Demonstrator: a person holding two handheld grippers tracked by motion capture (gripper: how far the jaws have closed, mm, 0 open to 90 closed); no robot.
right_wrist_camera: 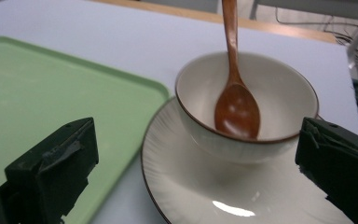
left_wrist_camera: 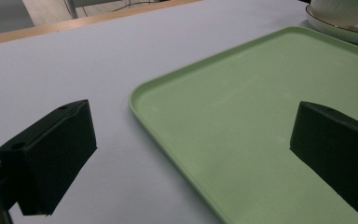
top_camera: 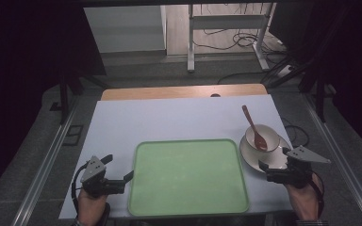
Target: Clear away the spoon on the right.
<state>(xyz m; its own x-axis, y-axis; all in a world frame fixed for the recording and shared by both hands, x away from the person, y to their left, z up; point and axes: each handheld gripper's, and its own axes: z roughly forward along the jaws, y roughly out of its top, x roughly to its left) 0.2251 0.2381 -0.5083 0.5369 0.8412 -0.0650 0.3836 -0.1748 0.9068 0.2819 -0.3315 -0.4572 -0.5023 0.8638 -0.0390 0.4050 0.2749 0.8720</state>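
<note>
A pale green tray [top_camera: 188, 176] lies empty near the table's front edge. To its right a white bowl [top_camera: 262, 136] sits on a white plate [top_camera: 254, 156], with a reddish-brown wooden spoon [top_camera: 254, 128] resting in the bowl. My right gripper [top_camera: 274, 164] hovers open at the plate's near edge; in the right gripper view the bowl [right_wrist_camera: 247, 107], spoon [right_wrist_camera: 236, 105] and plate [right_wrist_camera: 200, 186] lie between and beyond its jaws. My left gripper [top_camera: 125, 176] stands open at the tray's left rim [left_wrist_camera: 168, 140], one jaw over the table, one over the tray.
The white tabletop [top_camera: 169, 117] stretches behind the tray, with a wooden strip [top_camera: 184, 91] along its far edge. Beyond it stand a metal table frame [top_camera: 226, 33] and loose cables [top_camera: 245, 40] on the floor. Metal rails [top_camera: 47, 160] run along both sides.
</note>
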